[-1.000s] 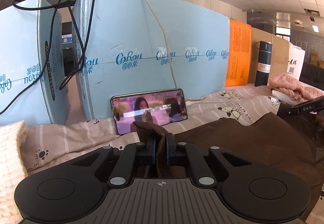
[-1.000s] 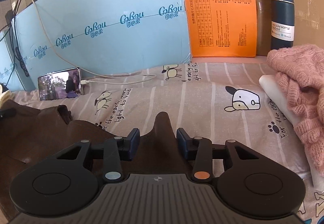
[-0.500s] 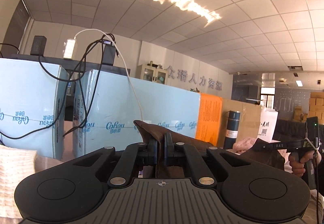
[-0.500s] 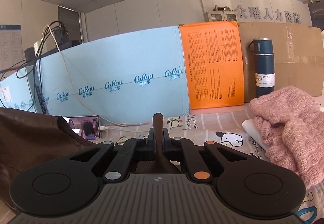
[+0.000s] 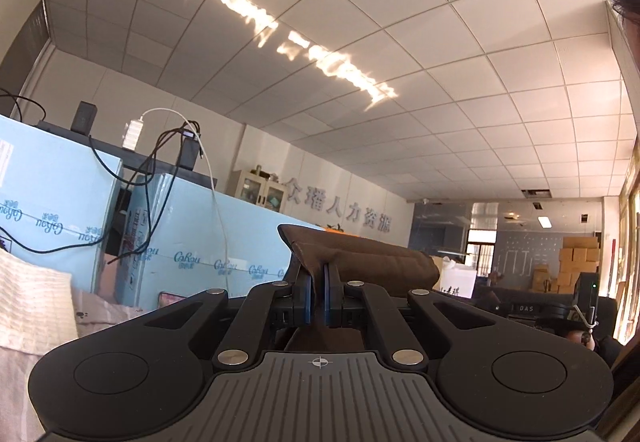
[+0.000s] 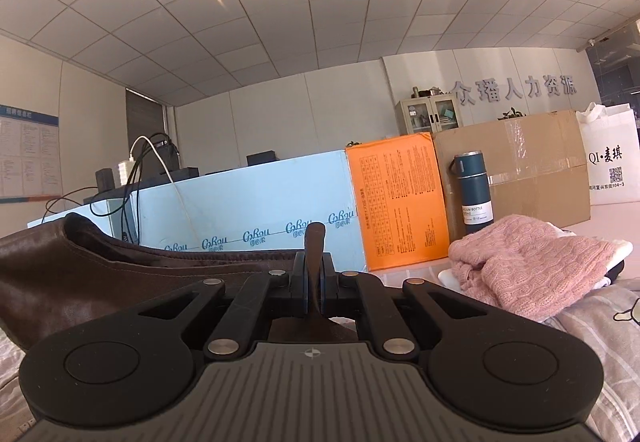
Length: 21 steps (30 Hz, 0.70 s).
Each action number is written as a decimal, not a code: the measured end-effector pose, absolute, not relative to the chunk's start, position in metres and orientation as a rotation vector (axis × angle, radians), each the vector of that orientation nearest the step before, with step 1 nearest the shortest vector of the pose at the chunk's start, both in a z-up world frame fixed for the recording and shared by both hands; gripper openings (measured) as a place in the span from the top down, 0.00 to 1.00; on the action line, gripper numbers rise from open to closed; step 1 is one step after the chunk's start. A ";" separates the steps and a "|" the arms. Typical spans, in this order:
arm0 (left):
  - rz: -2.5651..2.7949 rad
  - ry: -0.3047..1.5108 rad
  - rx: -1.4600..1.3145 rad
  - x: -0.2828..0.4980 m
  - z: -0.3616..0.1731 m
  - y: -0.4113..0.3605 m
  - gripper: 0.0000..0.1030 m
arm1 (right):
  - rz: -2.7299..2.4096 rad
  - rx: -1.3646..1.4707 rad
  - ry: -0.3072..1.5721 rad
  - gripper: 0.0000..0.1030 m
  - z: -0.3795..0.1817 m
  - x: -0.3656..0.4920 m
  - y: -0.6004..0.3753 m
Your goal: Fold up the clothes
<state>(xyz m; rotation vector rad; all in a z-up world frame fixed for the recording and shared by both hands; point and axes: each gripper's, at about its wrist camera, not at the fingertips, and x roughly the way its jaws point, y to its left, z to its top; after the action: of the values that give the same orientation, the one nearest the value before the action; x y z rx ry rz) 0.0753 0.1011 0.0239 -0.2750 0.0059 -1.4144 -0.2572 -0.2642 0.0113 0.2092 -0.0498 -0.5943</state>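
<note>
A dark brown garment (image 5: 372,256) is lifted off the bed, stretched between both grippers. My left gripper (image 5: 317,292) is shut on one corner of it, and the cloth runs off to the right. In the right wrist view my right gripper (image 6: 315,282) is shut on another corner, a flap of brown garment (image 6: 80,262) sticking up between the fingers while the rest hangs to the left. A folded pink knit sweater (image 6: 528,266) lies on the bed at the right.
Light blue boxes (image 6: 248,218), an orange box (image 6: 396,202) and a cardboard box (image 6: 520,170) stand behind the bed. A dark vacuum bottle (image 6: 472,190) stands by the sweater. Cables (image 5: 160,178) hang over the blue boxes. A cream knit cloth (image 5: 32,302) sits left. A person's head (image 5: 630,2) shows at the right edge.
Both grippers rose from the bed and tilted up with the brown garment. The right gripper, open a second ago, shut on a garment corner. The phone dropped almost out of view.
</note>
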 end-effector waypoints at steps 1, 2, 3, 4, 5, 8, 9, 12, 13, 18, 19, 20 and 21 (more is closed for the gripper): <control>-1.426 0.020 -0.275 0.074 0.020 0.106 0.96 | -0.586 0.216 -0.048 0.95 0.007 -0.265 -0.260; -1.434 0.042 -0.276 0.072 0.015 0.112 0.96 | -0.577 0.223 -0.045 0.95 0.003 -0.272 -0.256; -1.438 0.058 -0.271 0.071 0.012 0.115 0.96 | -0.569 0.231 -0.044 0.95 -0.001 -0.280 -0.253; -1.445 0.082 -0.259 0.070 0.008 0.120 0.96 | -0.557 0.238 -0.040 0.95 -0.005 -0.287 -0.249; -1.452 0.100 -0.250 0.070 0.005 0.123 0.96 | -0.546 0.242 -0.030 0.95 -0.008 -0.293 -0.245; -1.473 0.165 -0.211 0.068 -0.003 0.129 0.95 | -0.544 0.234 0.013 0.92 -0.015 -0.307 -0.234; -1.477 0.187 -0.198 0.068 -0.005 0.130 0.95 | -0.548 0.239 0.024 0.87 -0.016 -0.310 -0.232; -1.481 0.265 -0.183 0.072 -0.014 0.134 0.91 | -0.545 0.263 0.048 0.74 -0.016 -0.321 -0.227; -1.485 0.292 -0.173 0.071 -0.018 0.136 0.89 | -0.544 0.260 0.048 0.68 -0.015 -0.324 -0.225; -1.430 0.434 -0.087 0.073 -0.041 0.140 0.67 | -0.555 0.253 0.043 0.54 -0.010 -0.338 -0.223; -1.409 0.456 -0.072 0.075 -0.044 0.140 0.63 | -0.558 0.254 0.043 0.52 -0.009 -0.339 -0.225; -1.381 0.476 -0.061 0.079 -0.047 0.141 0.61 | -0.563 0.255 0.044 0.50 -0.009 -0.340 -0.227; -1.350 0.503 -0.049 0.083 -0.051 0.144 0.60 | -0.577 0.254 0.048 0.46 -0.009 -0.339 -0.229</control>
<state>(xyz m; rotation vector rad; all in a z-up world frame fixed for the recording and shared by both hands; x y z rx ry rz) 0.0827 0.1443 -0.0510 -0.0493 0.5034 -1.3497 -0.3393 -0.2293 -0.0092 0.2544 0.0478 -0.5771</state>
